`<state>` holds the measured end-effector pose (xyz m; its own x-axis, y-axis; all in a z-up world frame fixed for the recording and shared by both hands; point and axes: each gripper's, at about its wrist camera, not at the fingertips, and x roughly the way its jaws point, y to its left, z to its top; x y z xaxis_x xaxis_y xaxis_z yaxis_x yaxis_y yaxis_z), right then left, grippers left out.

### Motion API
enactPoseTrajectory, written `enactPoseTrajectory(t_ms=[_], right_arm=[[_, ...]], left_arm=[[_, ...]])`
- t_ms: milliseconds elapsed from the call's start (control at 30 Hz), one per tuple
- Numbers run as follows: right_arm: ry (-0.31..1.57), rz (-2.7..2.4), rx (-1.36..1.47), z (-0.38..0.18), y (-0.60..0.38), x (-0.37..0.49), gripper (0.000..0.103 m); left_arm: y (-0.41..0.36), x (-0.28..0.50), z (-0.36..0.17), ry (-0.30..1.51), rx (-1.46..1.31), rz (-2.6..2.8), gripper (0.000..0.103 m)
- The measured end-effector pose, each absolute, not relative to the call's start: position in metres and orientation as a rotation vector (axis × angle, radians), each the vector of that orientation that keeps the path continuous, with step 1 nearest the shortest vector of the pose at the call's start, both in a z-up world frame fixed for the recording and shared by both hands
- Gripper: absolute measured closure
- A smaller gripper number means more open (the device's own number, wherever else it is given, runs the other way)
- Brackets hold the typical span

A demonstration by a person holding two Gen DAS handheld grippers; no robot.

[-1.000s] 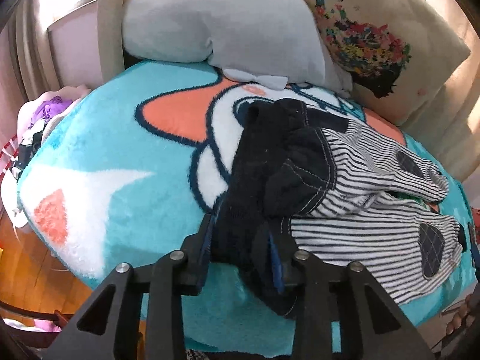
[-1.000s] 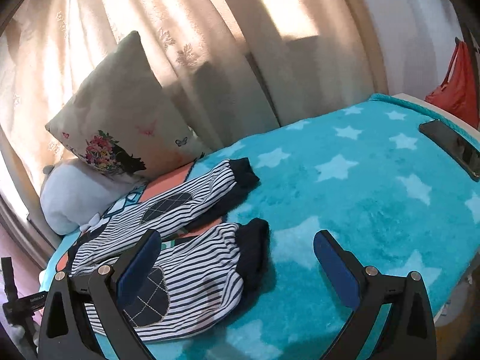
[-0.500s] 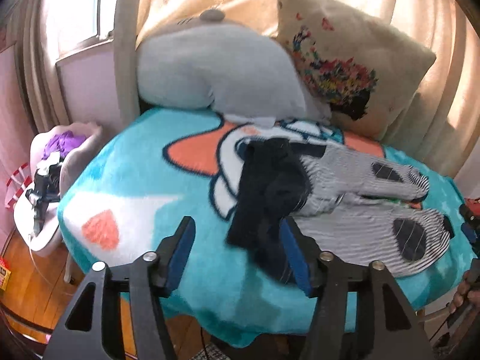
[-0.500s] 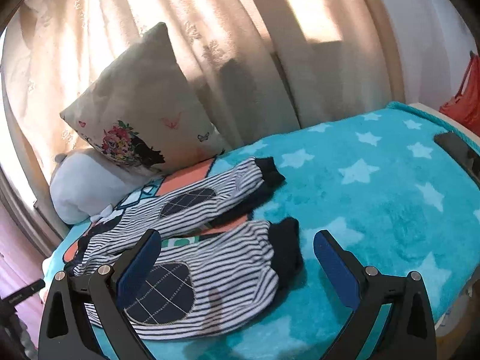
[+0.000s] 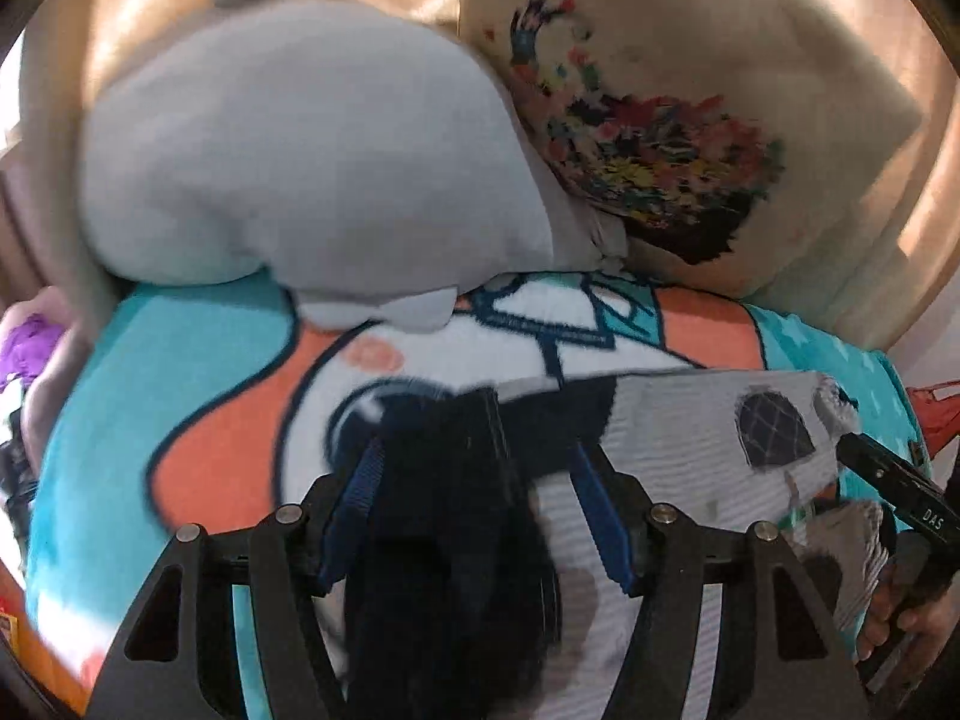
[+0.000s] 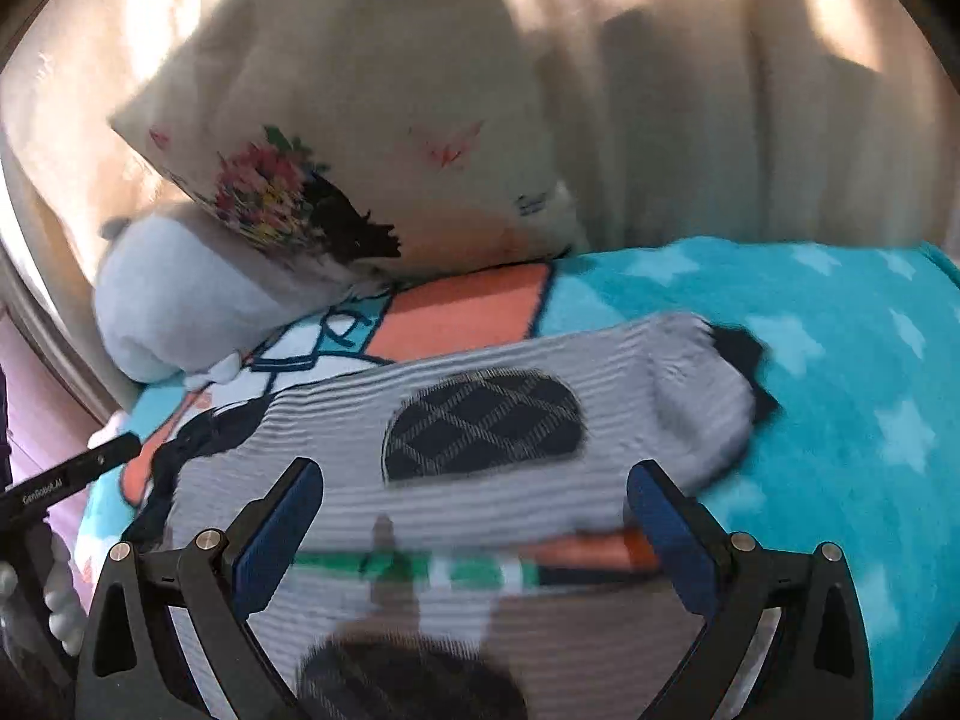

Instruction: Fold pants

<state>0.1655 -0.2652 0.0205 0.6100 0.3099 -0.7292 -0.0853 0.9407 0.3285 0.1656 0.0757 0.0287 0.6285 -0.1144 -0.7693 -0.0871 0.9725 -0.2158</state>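
The striped pants lie flat on the bed, on the teal star blanket, filling the lower middle of the right wrist view. Their two legs run side by side toward the dark cuffs at centre right, with a strip of blanket showing between them low in the frame. That spread-out lay suits a first fold, one leg brought over the other.

In the left wrist view the dark waistband bunches in the lower centre, directly in front of the left tongs. Their jaws are opening, and the dark cloth sits between the blue pads, though blur hides whether either pad touches it; it looks let go rather than held.

The right tongs stand wide open over the legs with nothing gripped. The near leg's knee patch is at the bottom edge, the far leg's patch above the pads. Probably each tool is lined up over its own end so both ends can be lifted together.

A grey plush pillow and a floral cushion lean at the bed's head, upper frame, clear of the folding area.
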Motion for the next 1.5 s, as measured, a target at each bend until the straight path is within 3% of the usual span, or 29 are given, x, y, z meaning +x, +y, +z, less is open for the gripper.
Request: enactPoseTrajectory(t_ms=[200,667,1100,1500], right_arm=[[1.032,0.25,0.237,0.03,-0.248,0.233,0.0],[1.253,0.233,-0.127,0.035,-0.268,0.278,0.002],[0.989,0.211,-0.002,0.034,-0.273,0.251,0.004],[0.668,0.291,0.18,0.096,-0.288,0.094,0.004]], left_arm=[[0.091,0.215,0.02,1.036,-0.275,-0.037,0.039],[0.093,0.258,0.018,1.139,-0.153,-0.058,0.039],[0.084,0.22,0.038,0.914,-0.189,-0.029,0.039],[0.037,0.059,0.105,0.667,-0.267,0.083,0.039]])
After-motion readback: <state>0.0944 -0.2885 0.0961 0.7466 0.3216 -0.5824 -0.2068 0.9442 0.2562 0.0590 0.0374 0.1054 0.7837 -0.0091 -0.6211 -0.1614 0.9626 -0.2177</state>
